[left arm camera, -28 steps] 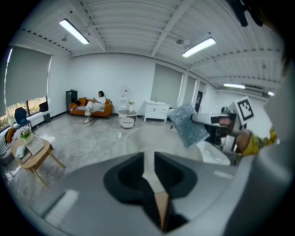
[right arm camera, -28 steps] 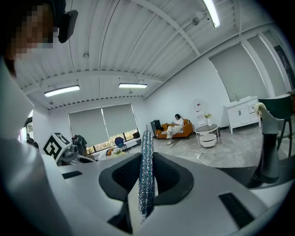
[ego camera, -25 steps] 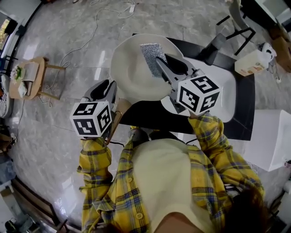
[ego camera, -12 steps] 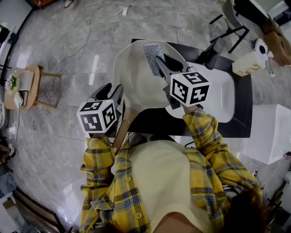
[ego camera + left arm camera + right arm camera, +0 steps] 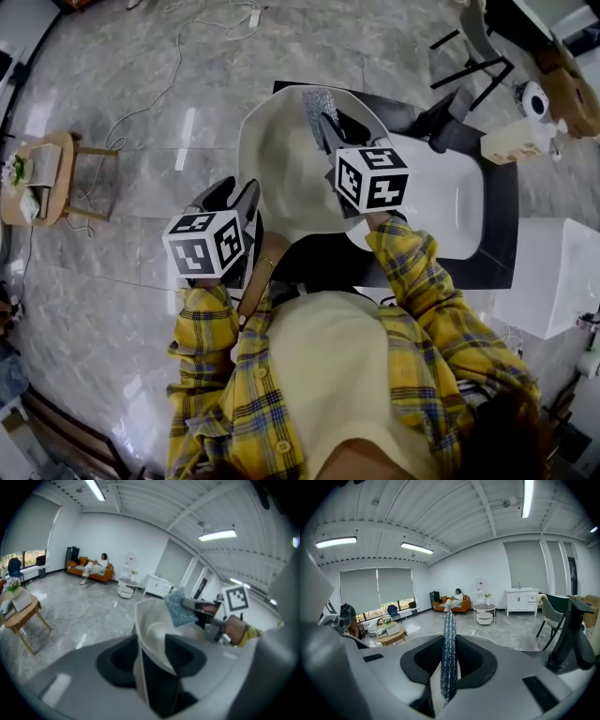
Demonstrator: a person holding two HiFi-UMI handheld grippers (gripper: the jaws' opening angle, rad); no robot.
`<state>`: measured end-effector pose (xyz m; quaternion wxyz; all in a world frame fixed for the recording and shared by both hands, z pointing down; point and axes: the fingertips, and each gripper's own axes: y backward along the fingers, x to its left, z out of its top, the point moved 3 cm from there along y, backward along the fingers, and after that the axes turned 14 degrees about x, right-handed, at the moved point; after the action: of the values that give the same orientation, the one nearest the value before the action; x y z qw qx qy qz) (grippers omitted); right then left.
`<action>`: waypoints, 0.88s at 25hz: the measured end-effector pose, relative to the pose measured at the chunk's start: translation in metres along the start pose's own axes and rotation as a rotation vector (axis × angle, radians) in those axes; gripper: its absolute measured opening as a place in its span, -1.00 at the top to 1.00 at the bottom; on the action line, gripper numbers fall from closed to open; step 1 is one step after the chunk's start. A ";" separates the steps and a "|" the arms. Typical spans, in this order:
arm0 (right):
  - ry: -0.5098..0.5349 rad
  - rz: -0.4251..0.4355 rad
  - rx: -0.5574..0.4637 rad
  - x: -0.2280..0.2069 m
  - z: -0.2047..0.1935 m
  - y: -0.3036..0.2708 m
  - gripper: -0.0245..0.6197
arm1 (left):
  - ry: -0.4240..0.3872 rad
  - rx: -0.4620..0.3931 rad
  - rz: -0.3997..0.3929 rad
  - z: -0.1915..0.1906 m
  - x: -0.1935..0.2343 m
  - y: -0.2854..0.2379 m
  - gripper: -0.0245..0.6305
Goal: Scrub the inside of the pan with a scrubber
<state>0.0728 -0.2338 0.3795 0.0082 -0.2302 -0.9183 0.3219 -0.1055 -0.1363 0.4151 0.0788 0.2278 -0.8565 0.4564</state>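
Pan: cream, wide and round (image 5: 281,159), at the left end of the black table (image 5: 502,234), its inside facing up in the head view.
Pan handle: wooden (image 5: 253,279), pointing back toward the person.
Scrubber: a flat silver mesh pad (image 5: 320,101), over the far part of the pan's inside, near the rim; whether it touches the pan I cannot tell.
Left gripper: (image 5: 151,658) at the pan's near side by the handle. Its jaws have just been opening and now stand wide. The pan's rim and wall rise between them, no longer pinched.
Right gripper: (image 5: 449,660) reaching over the pan from the right, jaws clenched on the scrubber, which shows edge-on between the pads in its own view.
Basin: white (image 5: 459,202), on the table just right of the pan, partly under the right arm.
Sleeves: yellow plaid, on both arms.
Floor: grey marble-look tiles, with a small wooden stand (image 5: 47,178) well off to the left.
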 end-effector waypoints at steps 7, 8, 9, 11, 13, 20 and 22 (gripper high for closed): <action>0.107 -0.071 0.041 0.005 -0.006 -0.021 0.68 | 0.004 0.014 -0.014 -0.003 0.003 -0.008 0.39; 0.120 -0.080 0.048 0.006 -0.007 -0.023 0.68 | 0.003 0.012 -0.011 -0.002 0.003 -0.009 0.43; 0.127 -0.088 0.055 0.006 -0.008 -0.026 0.68 | 0.001 0.010 -0.007 -0.002 0.004 -0.009 0.45; 0.127 -0.101 0.069 0.005 -0.011 -0.030 0.68 | -0.005 0.008 0.005 -0.002 0.006 -0.010 0.50; 0.123 -0.112 0.077 0.004 -0.012 -0.034 0.68 | -0.007 0.009 0.008 -0.002 0.007 -0.010 0.54; 0.117 -0.133 0.091 0.005 -0.016 -0.044 0.68 | -0.002 0.005 -0.010 -0.001 0.008 -0.010 0.56; 0.117 -0.131 0.091 0.007 -0.017 -0.047 0.68 | 0.011 -0.003 -0.019 -0.001 0.009 -0.010 0.58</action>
<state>0.0500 -0.2531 0.4195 0.0933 -0.1876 -0.9137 0.3482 -0.1087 -0.1428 0.4263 0.0882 0.2334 -0.8545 0.4556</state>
